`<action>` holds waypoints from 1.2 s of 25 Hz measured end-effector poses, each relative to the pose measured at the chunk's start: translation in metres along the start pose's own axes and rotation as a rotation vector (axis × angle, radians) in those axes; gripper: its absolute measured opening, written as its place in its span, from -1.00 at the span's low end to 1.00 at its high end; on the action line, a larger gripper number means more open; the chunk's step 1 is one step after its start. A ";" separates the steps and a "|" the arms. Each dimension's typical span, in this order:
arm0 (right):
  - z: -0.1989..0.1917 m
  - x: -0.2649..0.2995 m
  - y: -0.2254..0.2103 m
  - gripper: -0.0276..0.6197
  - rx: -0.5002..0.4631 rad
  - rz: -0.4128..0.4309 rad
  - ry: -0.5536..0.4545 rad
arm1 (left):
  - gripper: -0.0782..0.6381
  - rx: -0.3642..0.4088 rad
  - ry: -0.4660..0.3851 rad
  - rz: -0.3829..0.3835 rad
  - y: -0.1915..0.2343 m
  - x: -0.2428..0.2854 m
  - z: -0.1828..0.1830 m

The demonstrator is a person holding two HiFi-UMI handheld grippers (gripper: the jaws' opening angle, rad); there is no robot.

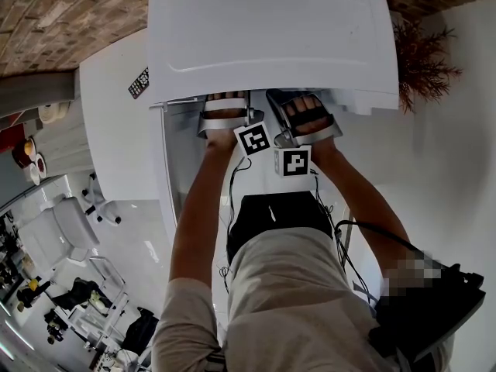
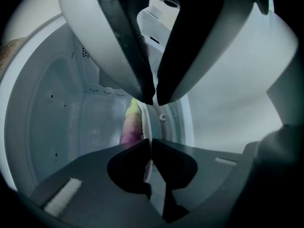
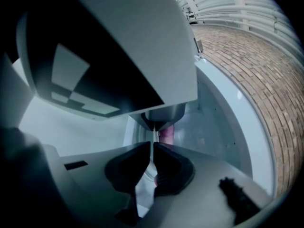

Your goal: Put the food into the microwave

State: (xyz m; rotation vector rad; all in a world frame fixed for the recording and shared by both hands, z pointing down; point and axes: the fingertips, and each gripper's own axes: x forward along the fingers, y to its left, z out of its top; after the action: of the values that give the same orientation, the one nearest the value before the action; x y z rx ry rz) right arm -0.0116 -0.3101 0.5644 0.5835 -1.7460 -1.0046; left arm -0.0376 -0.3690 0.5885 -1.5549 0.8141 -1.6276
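Upper centre, both tools reach inside the microwave. The left gripper and the right gripper are each pinched nearly closed on the thin rim of the plate, with the food aboard. If one grip slips, the plate could tilt and spill.

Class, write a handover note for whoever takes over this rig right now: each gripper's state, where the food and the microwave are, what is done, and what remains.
Left gripper: shut on the thin white rim of the plate.
Right gripper: shut on the plate's rim too.
Food: pink and green, on the plate, inside the microwave.
Done: both grippers reach into the cavity, and plate and food are inside.
Left: the views don't show whether the plate rests on the cavity floor. Probably set it down, let go and draw both grippers out.
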 end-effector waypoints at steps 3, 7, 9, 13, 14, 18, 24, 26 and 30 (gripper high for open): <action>0.002 0.000 0.002 -0.83 -0.008 0.003 -0.006 | -0.68 0.008 0.000 -0.024 -0.005 0.001 0.002; 0.001 0.001 0.004 -0.83 -0.013 0.006 -0.003 | -0.68 0.009 -0.016 -0.034 -0.008 0.001 0.002; 0.000 0.001 0.004 -0.83 -0.011 0.008 0.002 | -0.67 0.010 -0.021 -0.031 -0.007 0.001 0.002; -0.001 0.001 0.003 -0.83 -0.007 0.006 0.005 | -0.56 -0.019 -0.005 -0.036 -0.003 0.001 -0.001; -0.001 0.001 0.003 -0.83 -0.007 0.006 0.005 | -0.50 -0.028 -0.002 -0.045 -0.001 0.000 -0.001; 0.000 0.000 0.006 -0.83 -0.009 0.019 0.009 | -0.43 -0.016 -0.003 -0.058 0.000 -0.005 -0.002; -0.002 -0.001 0.008 -0.83 -0.010 0.029 0.014 | -0.44 -0.112 -0.067 -0.217 -0.020 -0.013 0.003; -0.001 -0.002 0.008 -0.83 -0.008 0.028 0.015 | -0.46 -0.108 -0.081 -0.222 -0.019 -0.014 0.005; 0.002 -0.002 0.009 -0.83 -0.008 0.029 0.013 | -0.49 -0.105 -0.095 -0.213 -0.020 -0.016 0.007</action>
State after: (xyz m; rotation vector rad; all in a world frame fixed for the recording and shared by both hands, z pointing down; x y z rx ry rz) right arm -0.0117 -0.3031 0.5708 0.5570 -1.7334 -0.9847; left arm -0.0327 -0.3449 0.5969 -1.8321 0.7126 -1.6670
